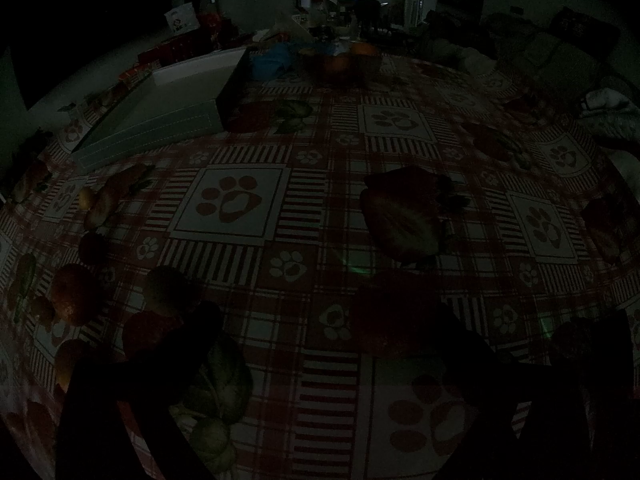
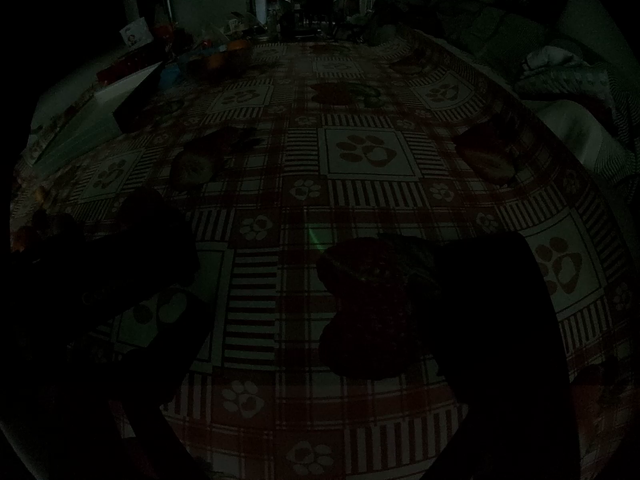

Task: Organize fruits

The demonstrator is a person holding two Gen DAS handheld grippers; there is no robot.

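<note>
The scene is very dark. In the left wrist view several loose round fruits, one orange-brown point(image 1: 74, 294), lie on the tablecloth at the lower left, by my left finger. A bowl with oranges point(image 1: 340, 60) stands at the far end of the table; it also shows in the right wrist view point(image 2: 224, 60). My left gripper point(image 1: 340, 360) is open and empty above the cloth. My right gripper point(image 2: 320, 300) is open and empty; the same fruits point(image 2: 24, 236) show dimly at its far left.
A white flat box point(image 1: 168, 116) lies at the back left of the table. The tablecloth point(image 1: 288, 208) has printed paw and fruit patterns. A sofa with bedding point(image 2: 560, 80) runs along the right side. Clutter and chairs stand behind the table.
</note>
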